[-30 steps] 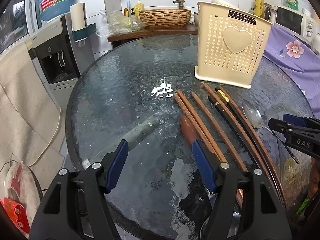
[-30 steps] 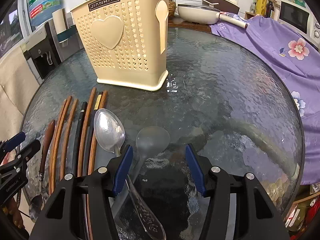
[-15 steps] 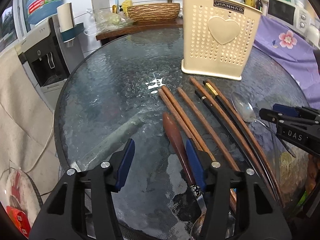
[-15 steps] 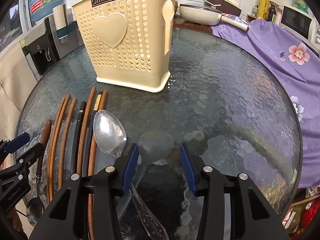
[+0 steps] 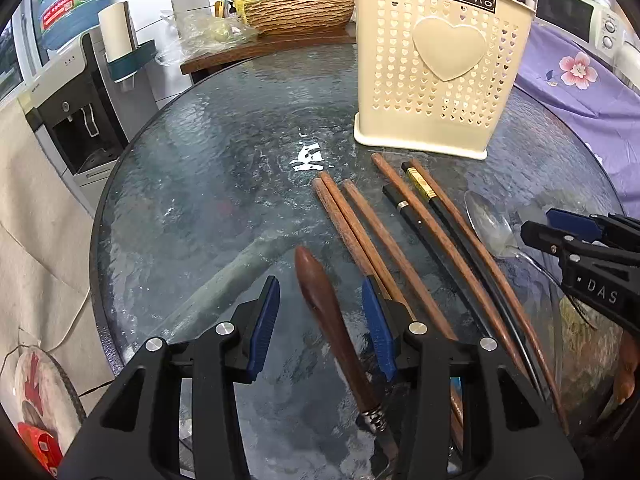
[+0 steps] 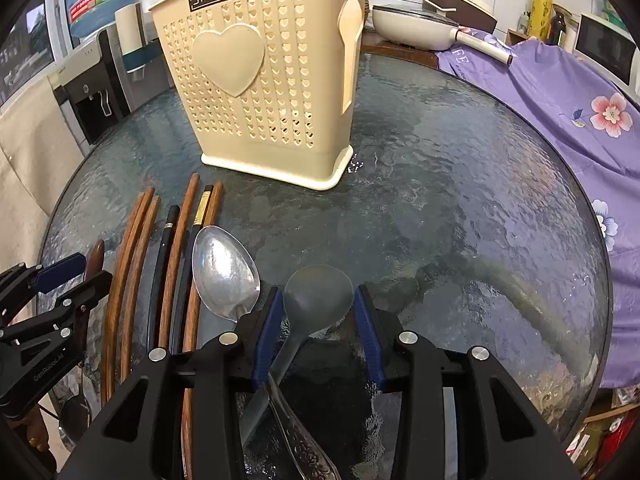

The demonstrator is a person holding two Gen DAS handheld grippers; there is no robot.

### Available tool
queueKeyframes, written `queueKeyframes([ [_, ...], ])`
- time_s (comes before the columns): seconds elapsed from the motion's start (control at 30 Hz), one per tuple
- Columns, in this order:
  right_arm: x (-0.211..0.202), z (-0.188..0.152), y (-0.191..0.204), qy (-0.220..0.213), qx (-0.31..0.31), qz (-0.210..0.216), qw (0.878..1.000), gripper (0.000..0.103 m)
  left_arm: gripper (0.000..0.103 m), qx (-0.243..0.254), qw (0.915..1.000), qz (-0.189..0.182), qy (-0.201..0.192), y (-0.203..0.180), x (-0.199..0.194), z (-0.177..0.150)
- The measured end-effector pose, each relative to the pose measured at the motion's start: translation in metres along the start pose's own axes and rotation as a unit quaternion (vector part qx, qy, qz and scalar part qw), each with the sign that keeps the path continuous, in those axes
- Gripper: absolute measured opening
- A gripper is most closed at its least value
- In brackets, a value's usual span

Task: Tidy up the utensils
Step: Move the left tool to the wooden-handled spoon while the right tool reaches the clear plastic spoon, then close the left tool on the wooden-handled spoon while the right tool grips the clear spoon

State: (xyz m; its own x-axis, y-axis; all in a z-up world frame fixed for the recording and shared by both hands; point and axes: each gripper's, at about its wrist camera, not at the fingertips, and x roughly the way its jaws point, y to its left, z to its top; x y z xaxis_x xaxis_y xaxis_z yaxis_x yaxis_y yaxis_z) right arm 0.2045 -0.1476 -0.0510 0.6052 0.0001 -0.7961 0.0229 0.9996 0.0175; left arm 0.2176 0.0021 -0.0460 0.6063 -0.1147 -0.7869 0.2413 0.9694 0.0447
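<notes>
On the round textured-glass table [image 5: 192, 184] a cream plastic utensil caddy with heart-shaped holes [image 5: 436, 76] stands upright at the far side; the utensils lie in a row in front of it, none inside it that I can see. The left gripper [image 5: 320, 320] has just been closing – its blue pads [image 5: 264, 328] now flank the brown wooden handle of a utensil [image 5: 320, 308] without touching it, a gap showing on both sides. Just beside it lie the brown wooden chopsticks [image 5: 360, 236] and 2 black chopsticks [image 5: 424, 224]. The right gripper [image 6: 318, 320] has also been narrowing; its pads sit at either side of a translucent grey plastic spoon [image 6: 318, 296], seemingly at its edges – whether they actually press it I cannot tell. A shiny metal spoon [image 6: 224, 268] lies just to the left.
</notes>
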Motion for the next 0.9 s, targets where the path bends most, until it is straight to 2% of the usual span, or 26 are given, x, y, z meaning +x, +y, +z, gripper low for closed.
queueKeyframes([
  [0.23, 0.001, 0.002, 0.004, 0.005, -0.003, -0.002, 1.0, 0.045, 0.043, 0.0, 1.0, -0.005, 0.004, -0.002, 0.004, 0.005],
  [0.37, 0.001, 0.002, 0.004, 0.009, 0.0, -0.002, 1.0, 0.044, 0.034, -0.002, 0.9999, -0.015, 0.006, -0.004, 0.005, 0.007],
  [0.47, -0.001, 0.002, 0.006, 0.009, -0.001, 0.002, 1.0, 0.035, 0.028, -0.002, 0.9998, -0.017, 0.008, -0.005, 0.006, 0.008],
  [0.6, -0.001, 0.002, 0.004, 0.004, -0.003, 0.005, 1.0, 0.035, 0.018, -0.006, 0.9998, -0.019, 0.008, -0.006, 0.008, 0.012],
  [0.77, -0.003, 0.003, 0.001, -0.006, -0.006, 0.026, 1.0, 0.035, 0.018, -0.016, 0.9996, -0.023, 0.009, -0.005, 0.008, 0.013],
  [0.9, -0.015, 0.009, -0.003, -0.035, -0.013, 0.033, 0.999, 0.035, 0.017, -0.024, 0.9994, -0.023, -0.004, -0.001, 0.002, 0.016],
])
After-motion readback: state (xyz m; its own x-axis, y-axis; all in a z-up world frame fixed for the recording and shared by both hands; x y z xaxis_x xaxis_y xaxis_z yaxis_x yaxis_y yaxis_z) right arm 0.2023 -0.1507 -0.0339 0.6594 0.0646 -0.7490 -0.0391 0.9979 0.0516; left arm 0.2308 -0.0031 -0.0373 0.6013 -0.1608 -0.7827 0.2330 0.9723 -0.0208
